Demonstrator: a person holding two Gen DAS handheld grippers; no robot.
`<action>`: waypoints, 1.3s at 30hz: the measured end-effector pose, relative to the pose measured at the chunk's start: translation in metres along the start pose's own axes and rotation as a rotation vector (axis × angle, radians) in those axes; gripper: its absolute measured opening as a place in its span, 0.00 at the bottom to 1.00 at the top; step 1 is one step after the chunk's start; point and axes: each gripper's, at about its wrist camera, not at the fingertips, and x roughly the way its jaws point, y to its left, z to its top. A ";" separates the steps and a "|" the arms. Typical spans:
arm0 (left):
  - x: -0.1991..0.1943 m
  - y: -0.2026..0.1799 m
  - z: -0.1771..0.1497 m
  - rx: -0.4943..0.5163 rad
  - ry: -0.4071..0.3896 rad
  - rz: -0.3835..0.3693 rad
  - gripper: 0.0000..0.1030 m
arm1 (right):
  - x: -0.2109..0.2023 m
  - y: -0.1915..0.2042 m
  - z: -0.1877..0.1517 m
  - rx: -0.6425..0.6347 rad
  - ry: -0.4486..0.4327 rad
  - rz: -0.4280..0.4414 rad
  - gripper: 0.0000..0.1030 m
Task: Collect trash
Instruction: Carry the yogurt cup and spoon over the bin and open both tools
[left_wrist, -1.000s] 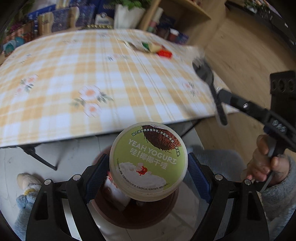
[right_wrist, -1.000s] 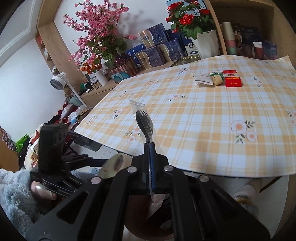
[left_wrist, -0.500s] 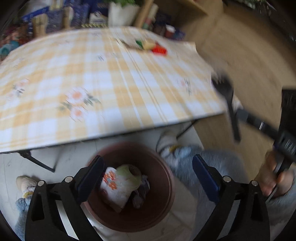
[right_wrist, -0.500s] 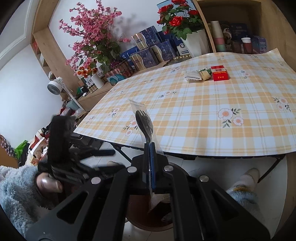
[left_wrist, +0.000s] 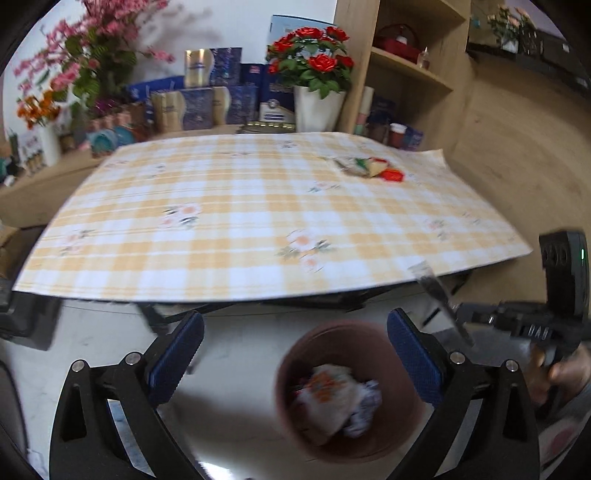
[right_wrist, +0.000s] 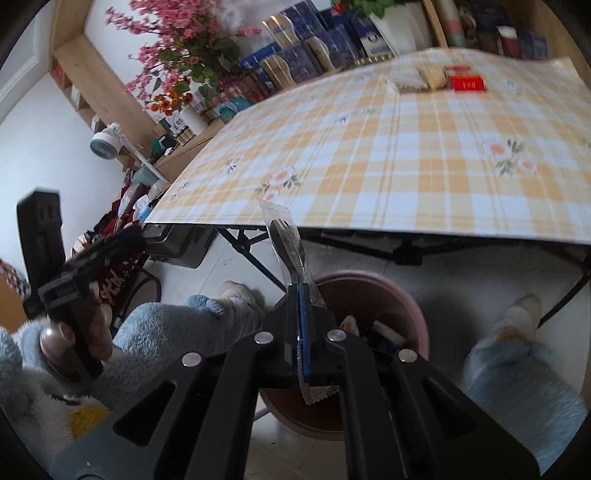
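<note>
My left gripper stands wide open with nothing between its blue pads, above the floor just left of a brown-pink bin. Crumpled wrappers lie inside the bin. My right gripper is shut on a dark plastic spoon in a clear wrapper, held over the bin's rim. The left wrist view shows that spoon at the right. On the checked table's far side lie a red box and small packets, seen in the left wrist view as the red box and packets.
The checked table overhangs the bin; its black folding legs stand close behind it. A person's slippered feet and fluffy blue sleeve flank the bin. Shelves with flowers and boxes line the far side.
The yogurt cup that my left gripper held is gone from its jaws, which have opened; the gripper has tilted up toward the table. The right gripper came down over the bin with the spoon.
</note>
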 end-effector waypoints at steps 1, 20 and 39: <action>-0.001 0.002 -0.005 0.006 -0.001 0.015 0.94 | 0.005 -0.002 -0.002 0.024 0.005 0.003 0.05; 0.008 0.080 -0.043 -0.307 0.030 0.163 0.94 | 0.039 -0.023 -0.027 0.107 0.098 -0.119 0.06; 0.011 0.074 -0.044 -0.299 0.048 0.140 0.94 | 0.037 -0.031 -0.025 0.141 0.077 -0.209 0.94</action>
